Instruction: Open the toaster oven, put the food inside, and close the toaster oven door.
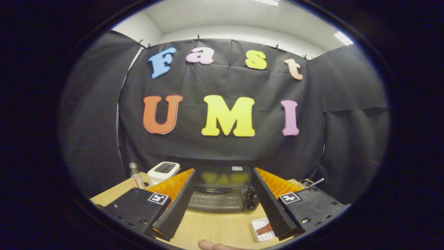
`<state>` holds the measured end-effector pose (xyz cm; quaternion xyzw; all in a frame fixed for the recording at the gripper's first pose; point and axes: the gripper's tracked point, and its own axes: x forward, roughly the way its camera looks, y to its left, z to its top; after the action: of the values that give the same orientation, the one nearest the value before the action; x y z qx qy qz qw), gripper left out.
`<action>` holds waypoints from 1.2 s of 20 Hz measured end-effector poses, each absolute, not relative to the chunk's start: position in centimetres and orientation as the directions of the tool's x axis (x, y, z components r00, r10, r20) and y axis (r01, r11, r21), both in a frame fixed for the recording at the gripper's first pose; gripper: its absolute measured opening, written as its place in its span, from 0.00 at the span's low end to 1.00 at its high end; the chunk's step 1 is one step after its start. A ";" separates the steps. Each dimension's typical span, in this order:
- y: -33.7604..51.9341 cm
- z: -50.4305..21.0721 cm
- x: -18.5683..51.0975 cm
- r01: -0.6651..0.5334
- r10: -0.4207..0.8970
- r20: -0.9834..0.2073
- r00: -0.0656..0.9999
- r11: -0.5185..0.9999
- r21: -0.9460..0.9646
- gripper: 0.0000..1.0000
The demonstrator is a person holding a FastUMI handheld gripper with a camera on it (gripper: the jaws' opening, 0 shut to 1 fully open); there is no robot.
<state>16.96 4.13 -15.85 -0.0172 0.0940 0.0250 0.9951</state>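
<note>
On the wooden worktop (215, 227), going left to right: a small clear bottle (136, 176) with a pale cap stands at the far left, near the back edge. Just right of it a white pop-up toaster (163, 172), slots up, partly hidden by the left finger. Next, centre, the black toaster oven (223, 194), door closed, handle bar across the upper front, knobs (252, 202) stacked on its right side. Its shiny top reflects yellow from the wall behind. Small pale sticker (237, 168) on the oven's top, writing too small to read. Further right, close in, a white tray (261, 230) with the food (264, 229), a reddish-brown strip, lying in it; the right finger covers part of the tray. Far right at the back, a glass (306, 183) with a thin stick or straw leaning out, mostly hidden.

Tongs (222, 231) held spread wide, nothing between the fingers, touching nothing. Oven sits beyond them, framed in the gap between the two fingers, well apart from the tips. Food tray lies just beside the right fingertip, on its inner side, nearer than the oven. Each finger mount carries a square black-and-white marker, no readable text. A fingertip of a person (211, 246) shows at the near edge of the worktop, below the gap. No brand name readable on oven or toaster.
</note>
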 end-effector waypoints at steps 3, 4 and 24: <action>4.8 -20.0 21.0 -0.058 0.046 -0.285 0.957 0.998 -0.032 1.00; 5.0 -21.5 22.3 -0.056 0.044 -0.330 0.943 0.998 -0.026 1.00; 7.6 -29.6 30.5 -0.085 0.083 -0.566 0.820 0.996 0.023 1.00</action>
<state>30.48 7.63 -29.58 -0.0018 0.2964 0.0441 0.9540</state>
